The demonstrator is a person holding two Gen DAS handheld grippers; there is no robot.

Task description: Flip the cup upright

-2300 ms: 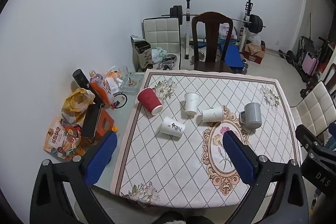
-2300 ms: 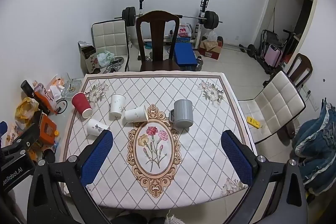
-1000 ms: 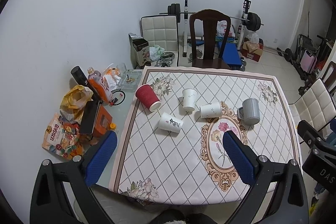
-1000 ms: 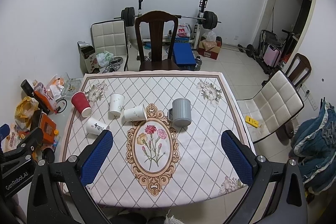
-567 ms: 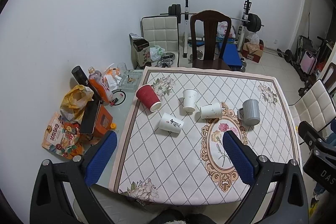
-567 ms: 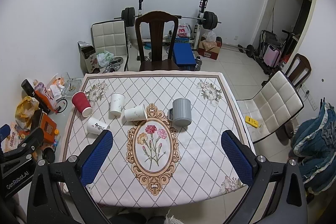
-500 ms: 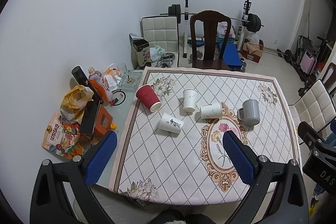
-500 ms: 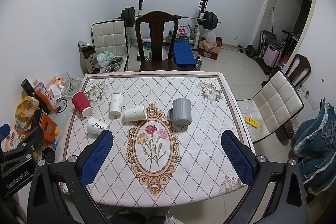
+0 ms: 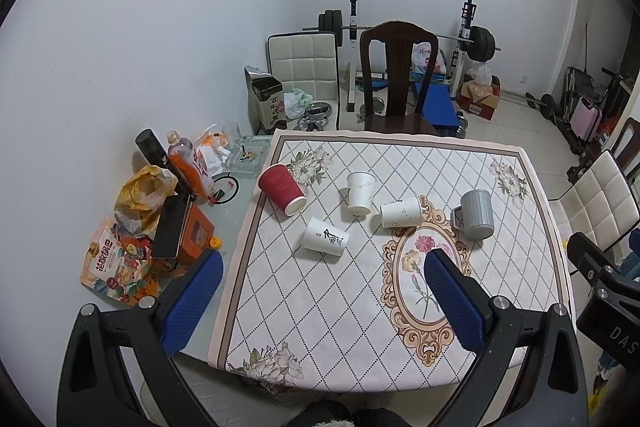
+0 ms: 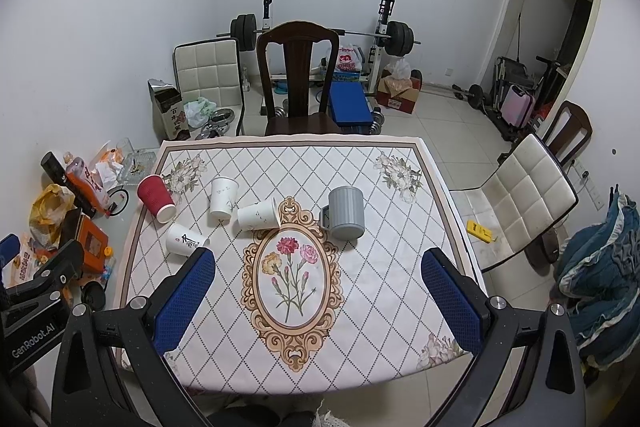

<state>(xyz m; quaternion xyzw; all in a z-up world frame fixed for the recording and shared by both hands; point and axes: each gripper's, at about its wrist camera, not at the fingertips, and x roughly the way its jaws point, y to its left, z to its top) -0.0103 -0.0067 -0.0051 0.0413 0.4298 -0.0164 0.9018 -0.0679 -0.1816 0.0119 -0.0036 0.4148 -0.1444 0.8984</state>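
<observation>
**Grippers high over table, nothing held**

Left gripper [image 9: 320, 291] and right gripper [image 10: 318, 287] both spread wide, empty, above near edge of tablecloth [image 10: 360, 347]. Beyond: printed white cup [image 9: 325, 236] on its side; two more white cups [image 9: 400, 213] tipped over; red cup [image 9: 282, 188] tipped at left; grey mug [image 10: 346, 213] mouth-down. Wooden chair [image 10: 298, 79] past far edge.

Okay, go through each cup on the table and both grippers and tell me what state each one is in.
red cup: on its side
plain white cup: upside down, mouth on the cloth
bird-print white cup: on its side
white cup with black character: on its side
grey mug: upside down
left gripper: open, empty
right gripper: open, empty
</observation>
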